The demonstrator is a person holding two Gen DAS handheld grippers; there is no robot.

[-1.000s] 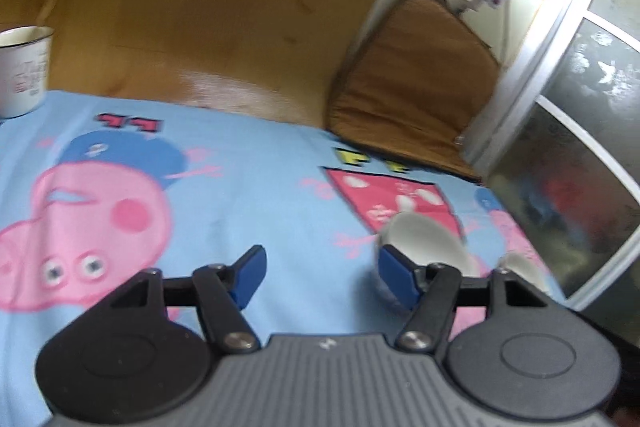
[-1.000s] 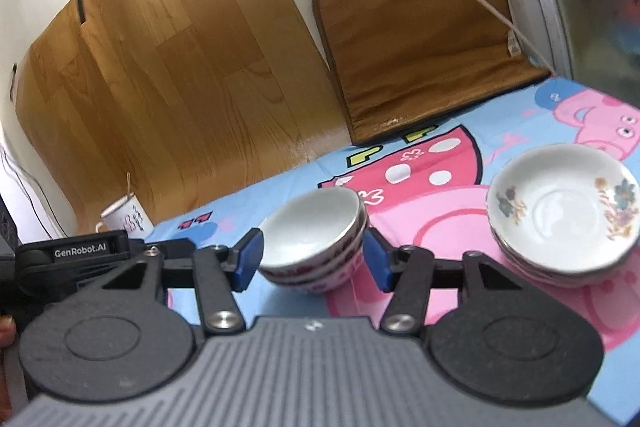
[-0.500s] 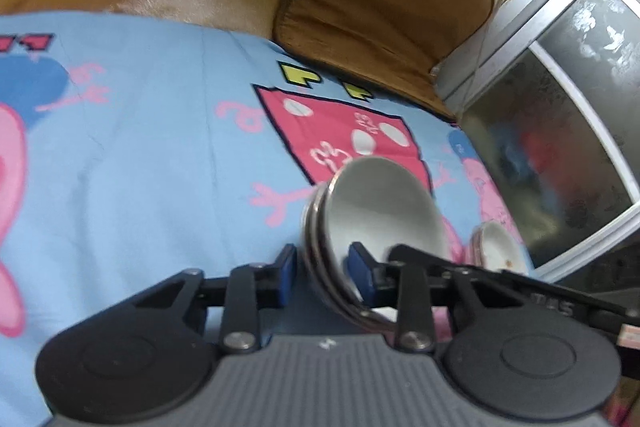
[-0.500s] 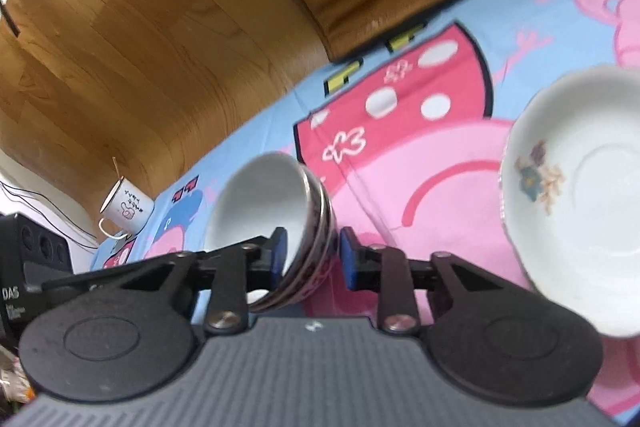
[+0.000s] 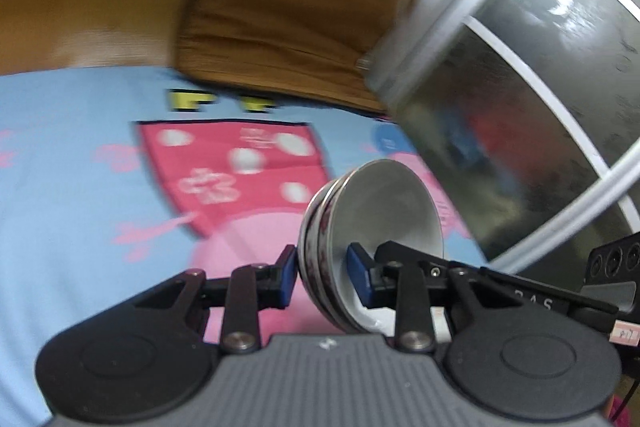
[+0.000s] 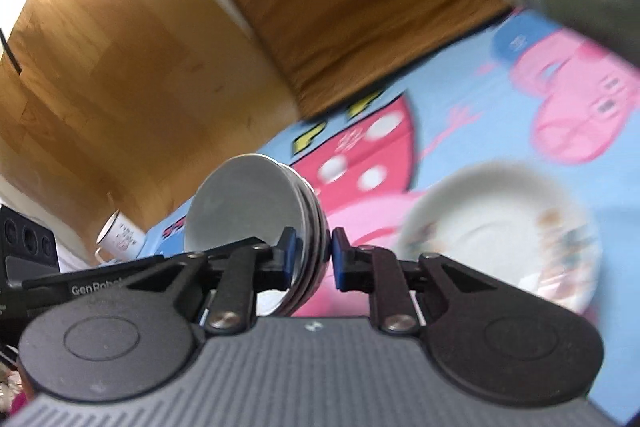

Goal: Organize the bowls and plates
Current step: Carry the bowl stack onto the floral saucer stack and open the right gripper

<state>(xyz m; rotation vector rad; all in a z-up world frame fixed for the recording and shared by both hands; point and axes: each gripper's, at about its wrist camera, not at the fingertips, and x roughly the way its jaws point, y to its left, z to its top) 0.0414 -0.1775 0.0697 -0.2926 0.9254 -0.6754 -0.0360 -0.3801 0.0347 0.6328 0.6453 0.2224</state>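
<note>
Blue pads of the left gripper [image 5: 322, 273] pinch one side of the bowl stack's [image 5: 360, 227] rim, one pad outside, one inside the top bowl. The right gripper [image 6: 312, 263] is clamped on the opposite side of the rim in the same way, so the nested bowls hang between the two tools, and they seem to be clear of the cloth, though blur makes contact hard to judge.

The likely trouble is slipping: glazed rims held only by narrow pads could slide if either hand twists or the two drift apart. Because the bowls are only nested, a tilt might let the lower ones shift or drop out. Uneven motion of the hands could also knock the stack against the plates [image 6: 500, 231], which lie near on the right.

Below is a light-blue tablecloth [image 5: 72, 155] printed with pink cartoon pigs and a red spotted dress. A white enamel mug [image 6: 120, 237] stands at its far left. Behind it rise a wood-grain panel [image 6: 120, 67] and a brown cushion [image 5: 288, 15], with a frosted glass door [image 5: 532, 99] framed in pale metal to the right.
</note>
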